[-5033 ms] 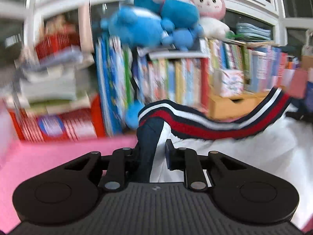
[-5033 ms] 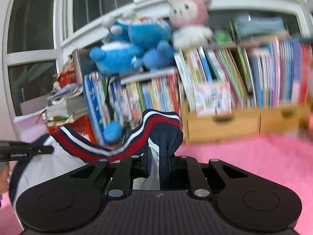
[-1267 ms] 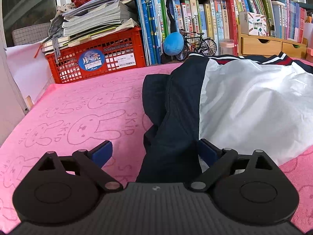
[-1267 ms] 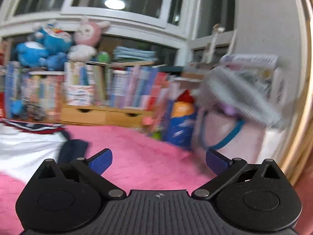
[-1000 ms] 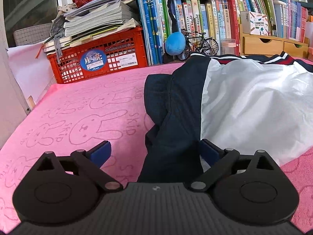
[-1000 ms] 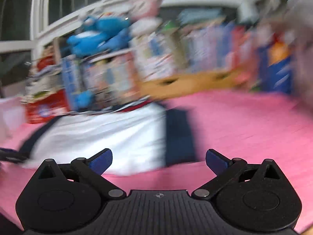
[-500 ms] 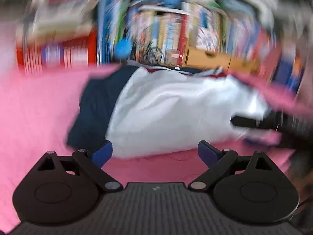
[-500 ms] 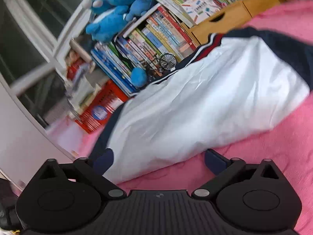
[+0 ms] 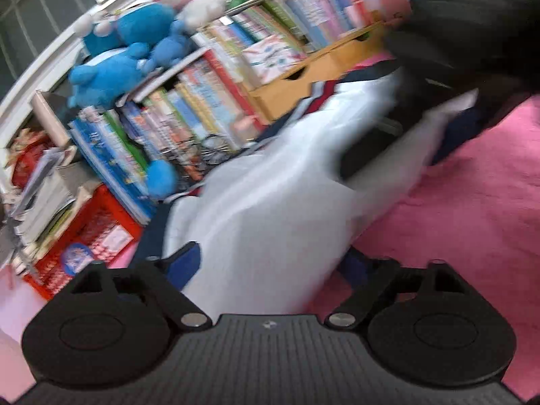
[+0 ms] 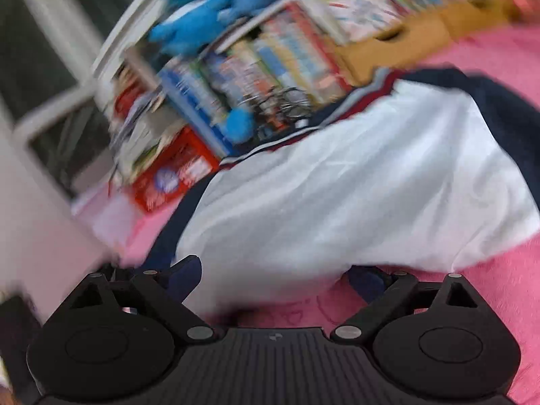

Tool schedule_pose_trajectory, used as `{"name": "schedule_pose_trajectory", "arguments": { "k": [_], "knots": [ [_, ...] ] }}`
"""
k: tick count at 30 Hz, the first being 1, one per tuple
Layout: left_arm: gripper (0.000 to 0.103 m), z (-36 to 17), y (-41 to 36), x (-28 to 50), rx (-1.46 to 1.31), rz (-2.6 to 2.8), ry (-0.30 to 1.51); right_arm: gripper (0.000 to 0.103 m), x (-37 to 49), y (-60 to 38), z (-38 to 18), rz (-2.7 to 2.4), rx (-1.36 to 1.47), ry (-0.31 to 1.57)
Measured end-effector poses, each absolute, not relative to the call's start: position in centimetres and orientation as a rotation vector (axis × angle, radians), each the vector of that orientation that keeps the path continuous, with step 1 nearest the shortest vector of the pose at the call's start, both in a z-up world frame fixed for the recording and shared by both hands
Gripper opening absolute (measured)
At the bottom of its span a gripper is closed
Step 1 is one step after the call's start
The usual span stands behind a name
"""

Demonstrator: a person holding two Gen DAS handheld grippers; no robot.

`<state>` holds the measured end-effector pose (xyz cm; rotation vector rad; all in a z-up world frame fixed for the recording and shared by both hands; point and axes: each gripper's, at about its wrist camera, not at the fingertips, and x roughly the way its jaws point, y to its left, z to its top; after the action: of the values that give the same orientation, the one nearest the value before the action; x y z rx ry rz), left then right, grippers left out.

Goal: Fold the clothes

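Left wrist view: frame tilted and blurred. Left gripper (image 9: 271,263) at bottom centre, jaws fairly wide and closing, with the near edge of the white garment (image 9: 280,209) between the blue pads (image 9: 184,263); pads do not visibly press the cloth. Garment lies on the pink blanket (image 9: 472,209), running from lower centre toward upper right, navy side panel and a red-white-navy striped band along its far edge. A dark blurred shape, probably the other gripper, crosses the upper right over the garment's far end. Behind: shelf of books (image 9: 202,101), blue plush toys (image 9: 118,57) on top, red crate (image 9: 91,236) at left.

Right wrist view: also blurred. Right gripper (image 10: 275,276) at bottom centre, jaws wide, closing slightly; the garment's (image 10: 354,185) white hem sits between the fingertips, not clamped. Garment fills centre and right, navy sleeve at right edge, pink blanket (image 10: 489,287) below right. Books (image 10: 270,67) and red crate (image 10: 175,175) behind, upper left.
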<state>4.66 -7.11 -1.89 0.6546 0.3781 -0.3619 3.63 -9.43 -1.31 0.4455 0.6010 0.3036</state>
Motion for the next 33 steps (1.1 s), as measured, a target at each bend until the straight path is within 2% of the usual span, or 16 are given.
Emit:
{"name": "schedule_pose_trajectory", "arguments": {
  "k": [3, 9, 13, 14, 15, 17, 22, 23, 24, 27, 30, 33],
  "knots": [
    [0.069, -0.6, -5.6, 6.5, 0.543, -0.406, 0.432, 0.095, 1.3, -7.4, -0.4, 0.326, 0.088, 0.525],
    [0.067, -0.2, -5.6, 6.2, 0.538, -0.408, 0.409, 0.092, -1.3, -2.1, -0.8, 0.307, -0.566, 0.317],
    [0.067, -0.7, -5.8, 5.8, 0.585, -0.421, 0.407, 0.092, -1.6, 1.2, -3.0, 0.320, -0.959, 0.183],
    [0.067, -0.7, -5.8, 5.8, 0.590, -0.426, 0.406, 0.085, -1.4, 1.6, -3.7, 0.341, -1.017, 0.180],
    [0.067, -0.7, -6.0, 5.7, 0.594, -0.431, 0.404, 0.063, -0.9, 2.0, -4.3, 0.360, -1.057, 0.199],
    [0.067, -0.9, -6.4, 5.6, 0.619, -0.449, 0.396, 0.031, 0.4, 2.3, -5.2, 0.367, -1.089, 0.249],
    [0.067, -2.0, -8.2, 4.6, 0.764, -0.564, 0.326, 0.028, 2.0, 1.9, -5.0, 0.384, -1.077, 0.253],
    [0.064, -2.4, -8.8, 4.5, 0.803, -0.568, 0.312, 0.028, 2.0, 1.8, -4.9, 0.388, -1.085, 0.248],
    [0.050, -2.8, -9.3, 4.7, 0.836, -0.554, 0.312, 0.028, 1.9, 1.7, -4.9, 0.392, -1.094, 0.245],
    [0.033, -3.8, -9.4, 6.2, 0.886, -0.491, 0.360, 0.026, 1.6, 0.6, -5.1, 0.412, -1.119, 0.246],
    [0.028, -4.2, -7.7, 7.1, 0.890, -0.455, 0.416, 0.023, 1.5, -1.2, -5.4, 0.391, -1.155, 0.258],
    [0.028, -4.6, -5.4, 7.8, 0.933, -0.372, 0.453, 0.019, 1.9, -4.2, -5.9, 0.320, -1.220, 0.316]
  ]
}}
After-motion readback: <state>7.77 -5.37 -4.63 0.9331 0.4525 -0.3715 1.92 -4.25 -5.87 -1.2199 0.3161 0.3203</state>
